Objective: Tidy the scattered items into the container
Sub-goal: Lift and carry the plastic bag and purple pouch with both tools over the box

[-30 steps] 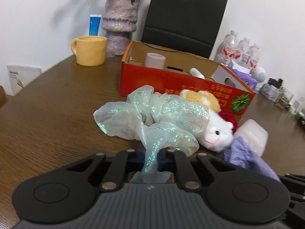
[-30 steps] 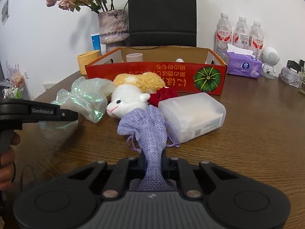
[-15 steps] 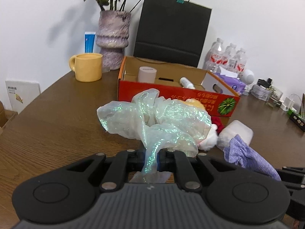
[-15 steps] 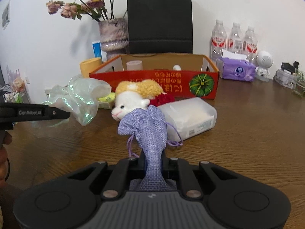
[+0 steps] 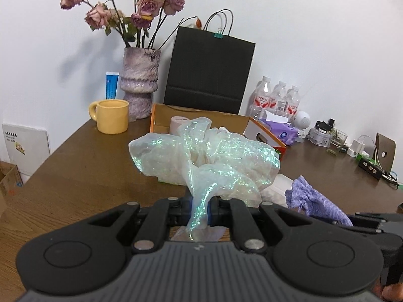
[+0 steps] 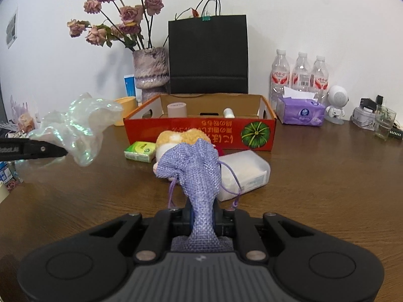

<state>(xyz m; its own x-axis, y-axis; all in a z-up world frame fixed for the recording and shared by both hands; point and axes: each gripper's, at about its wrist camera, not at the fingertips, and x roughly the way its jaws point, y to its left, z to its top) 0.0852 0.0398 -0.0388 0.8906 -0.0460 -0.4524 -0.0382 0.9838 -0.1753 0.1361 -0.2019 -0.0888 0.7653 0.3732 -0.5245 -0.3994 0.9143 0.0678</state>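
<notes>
My left gripper (image 5: 200, 210) is shut on an iridescent sheer fabric bundle (image 5: 209, 156), held above the table; the bundle also shows at the left of the right wrist view (image 6: 78, 130). My right gripper (image 6: 202, 217) is shut on a purple mesh drawstring pouch (image 6: 195, 166), lifted off the table; the pouch shows in the left wrist view (image 5: 314, 198). The red cardboard box (image 6: 201, 132) stands ahead, holding a pink cylinder (image 6: 177, 109) and a white bottle (image 6: 228, 112). A plush toy (image 6: 173, 138), a green packet (image 6: 140, 151) and a white plastic box (image 6: 248, 172) lie before it.
Behind the box stand a vase of dried roses (image 6: 150, 73), a black paper bag (image 6: 207, 55), a yellow mug (image 5: 112, 115), water bottles (image 6: 299, 75) and a purple tissue pack (image 6: 299, 112). Small clutter (image 5: 335, 138) lines the far right edge.
Both grippers rose with their loads. The fabric bundle lifted off the plush toy and now hangs above the table; the pouch rose off the table too. A green packet came into view.
</notes>
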